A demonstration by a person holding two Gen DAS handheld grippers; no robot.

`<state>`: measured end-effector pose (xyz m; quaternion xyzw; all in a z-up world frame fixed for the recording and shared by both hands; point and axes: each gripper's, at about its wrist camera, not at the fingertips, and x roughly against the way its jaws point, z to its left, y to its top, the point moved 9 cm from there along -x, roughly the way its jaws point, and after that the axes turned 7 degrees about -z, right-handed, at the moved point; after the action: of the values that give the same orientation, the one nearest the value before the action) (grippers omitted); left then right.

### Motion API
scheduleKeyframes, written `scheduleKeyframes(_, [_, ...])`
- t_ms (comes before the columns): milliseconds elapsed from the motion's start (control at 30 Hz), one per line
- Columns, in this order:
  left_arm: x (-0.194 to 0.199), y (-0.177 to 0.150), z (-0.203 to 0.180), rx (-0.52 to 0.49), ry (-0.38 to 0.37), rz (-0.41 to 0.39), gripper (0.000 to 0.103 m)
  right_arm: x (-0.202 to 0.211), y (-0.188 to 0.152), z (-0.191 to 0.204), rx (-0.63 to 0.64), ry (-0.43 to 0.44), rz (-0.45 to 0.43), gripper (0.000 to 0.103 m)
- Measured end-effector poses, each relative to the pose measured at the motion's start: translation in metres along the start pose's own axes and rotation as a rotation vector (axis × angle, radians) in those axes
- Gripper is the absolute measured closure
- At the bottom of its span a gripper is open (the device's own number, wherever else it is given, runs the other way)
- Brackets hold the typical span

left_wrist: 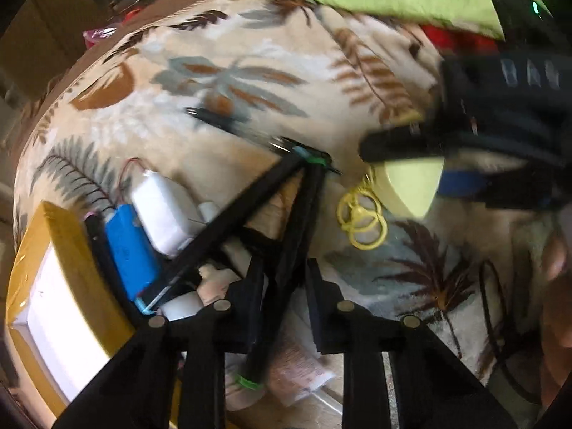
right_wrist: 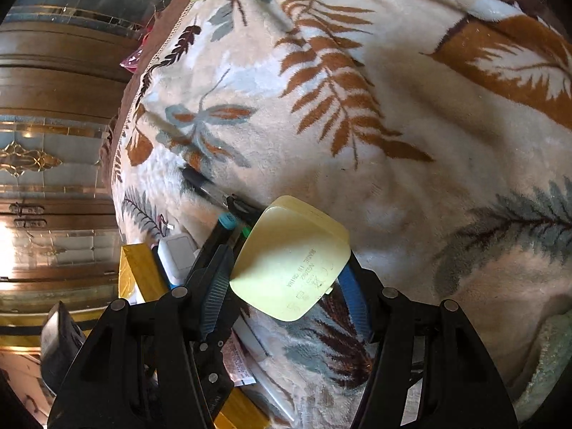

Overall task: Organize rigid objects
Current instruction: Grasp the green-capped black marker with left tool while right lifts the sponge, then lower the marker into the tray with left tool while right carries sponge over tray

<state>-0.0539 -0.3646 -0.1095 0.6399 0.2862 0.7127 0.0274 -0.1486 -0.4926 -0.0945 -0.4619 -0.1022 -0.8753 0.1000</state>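
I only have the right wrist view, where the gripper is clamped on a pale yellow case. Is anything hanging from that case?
Observer: Yes. The left wrist view shows a bunch of yellow rings dangling under the pale yellow case that the right gripper holds.
Operator: What is at the left gripper?
Observer: A black marker with green bands runs between the fingers of the left gripper. I cannot tell whether it is clamped.
Operator: What lies beside the white adapter?
Observer: A blue battery pack lies against the white adapter, inside the yellow box.
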Motion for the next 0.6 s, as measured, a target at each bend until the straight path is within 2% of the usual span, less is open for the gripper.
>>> scheduleKeyframes(100, [-0.004, 0.001, -0.006, 0.057, -0.016, 0.022, 0.090, 0.000, 0.001, -0.004, -0.011, -0.003, -0.006, 0.043])
scheduleKeyframes(167, [0.005, -0.001, -0.006, 0.116, -0.022, -0.014, 0.091, -0.002, 0.000, -0.004, -0.005, 0.007, 0.006, 0.043])
scheduleKeyframes(300, [0.041, -0.026, 0.008, 0.380, -0.142, -0.078, 0.091, 0.002, -0.001, 0.000, 0.029, 0.025, 0.002, 0.043])
scheduleKeyframes(467, [0.100, -0.069, 0.036, 0.598, -0.239, -0.170, 0.091, 0.023, -0.011, 0.047, 0.176, 0.113, -0.058, 0.044])
scheduleKeyframes(533, [0.127, -0.088, 0.062, 0.690, -0.237, -0.222, 0.091, 0.039, -0.026, 0.079, 0.268, 0.183, -0.075, 0.044])
scheduleKeyframes(600, [0.154, -0.113, 0.096, 0.780, -0.199, -0.277, 0.091, 0.051, -0.043, 0.107, 0.346, 0.236, -0.078, 0.044])
